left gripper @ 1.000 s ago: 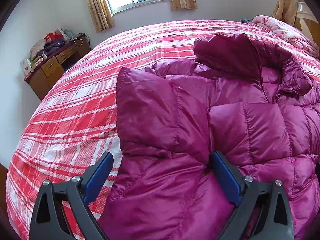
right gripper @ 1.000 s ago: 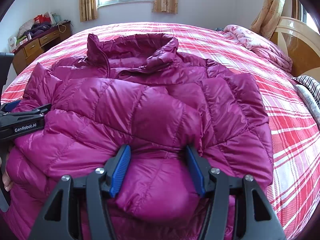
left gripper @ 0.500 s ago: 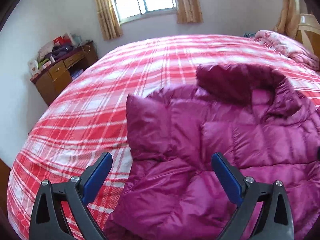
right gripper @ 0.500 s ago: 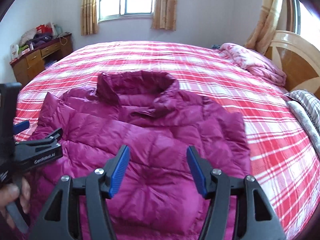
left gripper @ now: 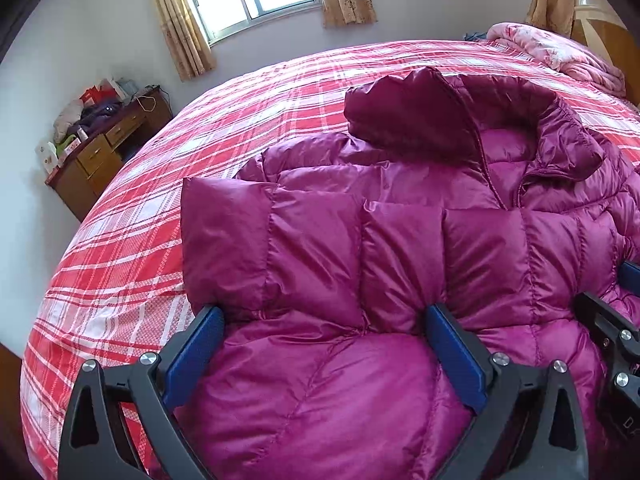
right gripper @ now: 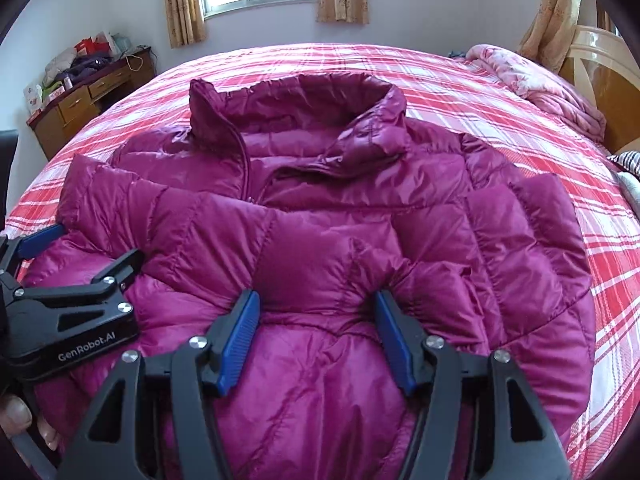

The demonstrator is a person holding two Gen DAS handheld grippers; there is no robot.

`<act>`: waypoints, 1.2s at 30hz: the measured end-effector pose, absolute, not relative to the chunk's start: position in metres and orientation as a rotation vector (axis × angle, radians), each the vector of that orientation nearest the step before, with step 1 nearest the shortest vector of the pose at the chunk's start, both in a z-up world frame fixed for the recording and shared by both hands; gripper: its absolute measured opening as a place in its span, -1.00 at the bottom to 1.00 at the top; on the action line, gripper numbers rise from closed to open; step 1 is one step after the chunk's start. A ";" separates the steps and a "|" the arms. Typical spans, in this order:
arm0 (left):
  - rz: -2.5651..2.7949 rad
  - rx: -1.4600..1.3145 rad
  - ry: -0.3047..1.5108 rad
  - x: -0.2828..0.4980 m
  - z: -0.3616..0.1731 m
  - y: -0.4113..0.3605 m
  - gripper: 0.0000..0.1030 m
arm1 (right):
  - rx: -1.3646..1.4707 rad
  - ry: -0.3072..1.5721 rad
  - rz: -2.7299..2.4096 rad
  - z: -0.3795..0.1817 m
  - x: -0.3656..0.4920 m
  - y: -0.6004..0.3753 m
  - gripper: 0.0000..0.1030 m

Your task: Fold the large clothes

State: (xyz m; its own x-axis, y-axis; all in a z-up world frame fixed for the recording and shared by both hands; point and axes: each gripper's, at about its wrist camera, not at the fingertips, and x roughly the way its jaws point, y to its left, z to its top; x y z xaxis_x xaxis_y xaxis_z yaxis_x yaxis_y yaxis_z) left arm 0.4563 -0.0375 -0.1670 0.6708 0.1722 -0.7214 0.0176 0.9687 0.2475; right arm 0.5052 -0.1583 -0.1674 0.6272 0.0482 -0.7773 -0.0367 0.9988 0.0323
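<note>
A magenta puffer jacket (left gripper: 400, 240) lies front up on the red plaid bed (left gripper: 132, 240), collar (right gripper: 296, 96) toward the window and sleeves folded across its chest. My left gripper (left gripper: 324, 312) stands open, its blue fingers (left gripper: 196, 352) sunk into the puffy lower left part, with padding bulging between them. The right gripper (right gripper: 316, 296) is open too and pushed into the jacket's lower middle in the same way. In the right wrist view the left gripper (right gripper: 80, 248) shows at the left edge, and a person's fingers (right gripper: 16, 416) hold it.
A wooden desk (left gripper: 100, 160) piled with clutter stands by the wall at the left. A pink quilt (right gripper: 540, 80) lies bunched at the far right by the wooden headboard (right gripper: 600, 80). Striped cloth (right gripper: 628, 160) shows at the right edge. Bare bedspread surrounds the jacket.
Half a second ago both grippers were drawn back above the jacket with nothing between their fingers. Now both are pushed down into it again, as they were one second ago.
</note>
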 end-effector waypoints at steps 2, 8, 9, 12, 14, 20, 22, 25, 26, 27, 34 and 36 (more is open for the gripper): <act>0.095 0.249 0.832 0.457 -0.168 -0.039 0.97 | 0.018 0.891 0.051 -0.168 0.506 -0.159 0.23; 0.119 0.217 0.792 0.445 -0.146 -0.033 0.98 | 0.028 0.853 0.082 -0.151 0.499 -0.170 0.16; 0.116 0.191 0.766 0.442 -0.136 -0.027 0.98 | 0.035 0.817 0.087 -0.143 0.494 -0.175 0.16; 0.147 0.120 0.700 0.448 -0.108 -0.005 0.98 | 0.047 0.713 0.021 -0.116 0.486 -0.206 0.26; 0.188 0.128 0.717 0.467 -0.105 0.004 0.98 | 0.048 0.688 -0.072 -0.108 0.494 -0.233 0.33; 0.248 0.237 0.874 0.507 -0.155 0.012 0.98 | 0.095 0.822 -0.183 -0.143 0.535 -0.292 0.29; 0.246 0.225 0.868 0.506 -0.162 0.014 0.98 | 0.119 0.856 -0.157 -0.155 0.538 -0.301 0.27; 0.245 0.208 0.860 0.506 -0.168 0.015 0.98 | 0.167 0.900 -0.119 -0.171 0.542 -0.307 0.27; 0.246 0.200 0.861 0.506 -0.168 0.016 0.98 | 0.180 0.902 -0.114 -0.173 0.542 -0.307 0.29; 0.250 0.197 0.861 0.506 -0.169 0.016 0.98 | 0.182 0.904 -0.112 -0.174 0.541 -0.306 0.30; 0.343 0.369 0.793 0.500 -0.173 -0.014 0.98 | 0.154 0.905 -0.122 -0.176 0.537 -0.299 0.36; 0.340 0.399 0.784 0.498 -0.171 -0.018 0.98 | 0.147 0.909 -0.125 -0.175 0.538 -0.298 0.36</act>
State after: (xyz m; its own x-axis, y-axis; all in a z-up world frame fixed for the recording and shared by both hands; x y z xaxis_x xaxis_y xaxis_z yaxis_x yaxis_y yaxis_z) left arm 0.4981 -0.0178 -0.1710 0.6610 0.4371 -0.6100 -0.1464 0.8723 0.4665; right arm 0.5378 -0.2979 -0.1748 0.6083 -0.0456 -0.7924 0.1702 0.9826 0.0741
